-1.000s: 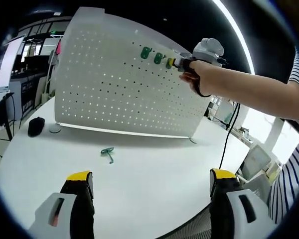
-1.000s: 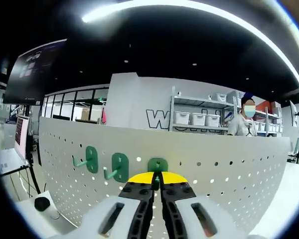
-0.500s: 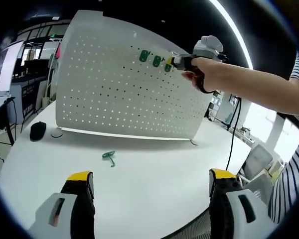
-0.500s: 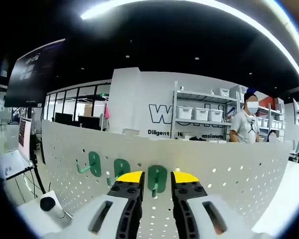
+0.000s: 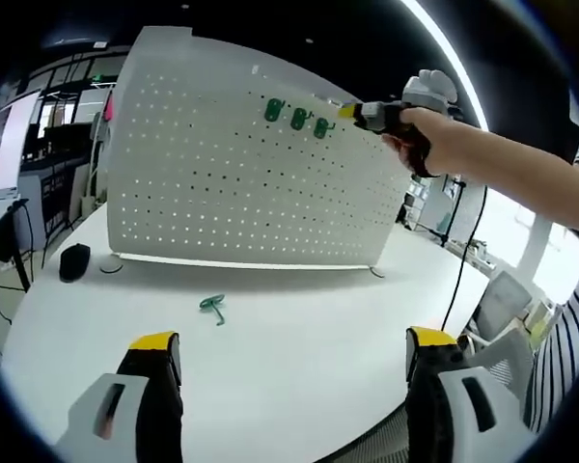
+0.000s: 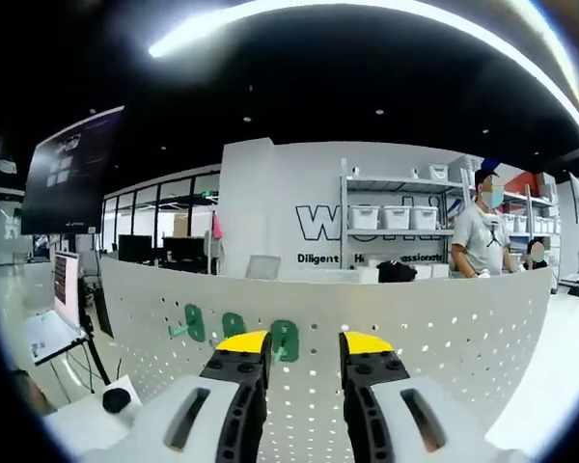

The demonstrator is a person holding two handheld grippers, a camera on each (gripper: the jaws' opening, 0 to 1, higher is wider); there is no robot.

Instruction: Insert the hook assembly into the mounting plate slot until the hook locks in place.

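Left fingers: left gripper (image 5: 294, 362), jaws spread wide with yellow tips, nothing between them; it hangs over the near edge of the white table (image 5: 299, 318).
Right fingers: right gripper (image 6: 302, 344), jaws parted with a clear gap and gripping nothing; in the left gripper view it appears at 1 o'clock (image 5: 352, 111), held in a person's hand (image 5: 420, 135), its yellow tip just off the board.
Mounting plate: white perforated pegboard (image 5: 241, 183) standing upright on the table, curved by the lens; in the right gripper view it spans the lower half (image 6: 444, 347).
Mounted hooks: three green hooks in a row near the board's top edge. Leftmost hook (image 5: 273, 110), middle hook (image 5: 298, 119), rightmost hook (image 5: 320, 126), the last one nearest the right gripper's tip. In the right gripper view the rightmost one (image 6: 285, 340) sits at 11 o'clock of the jaw gap, partly behind the left jaw tip; cannot tell whether it is fully locked.
Loose hook: one green hook (image 5: 212, 307) lying flat on the table in front of the board, at 11 o'clock from the left gripper, well apart from both grippers.
Other table items: a black computer mouse (image 5: 74, 261) at 9 o'clock, beside a small round white disc (image 5: 109, 265); the mouse also shows at 8 o'clock in the right gripper view (image 6: 116, 399).
Containers: white storage bins (image 6: 384, 217) lined up on a shelving rack behind the board; contents cannot be seen.
Background: a person (image 6: 481, 241) stands by the rack at 2 o'clock.
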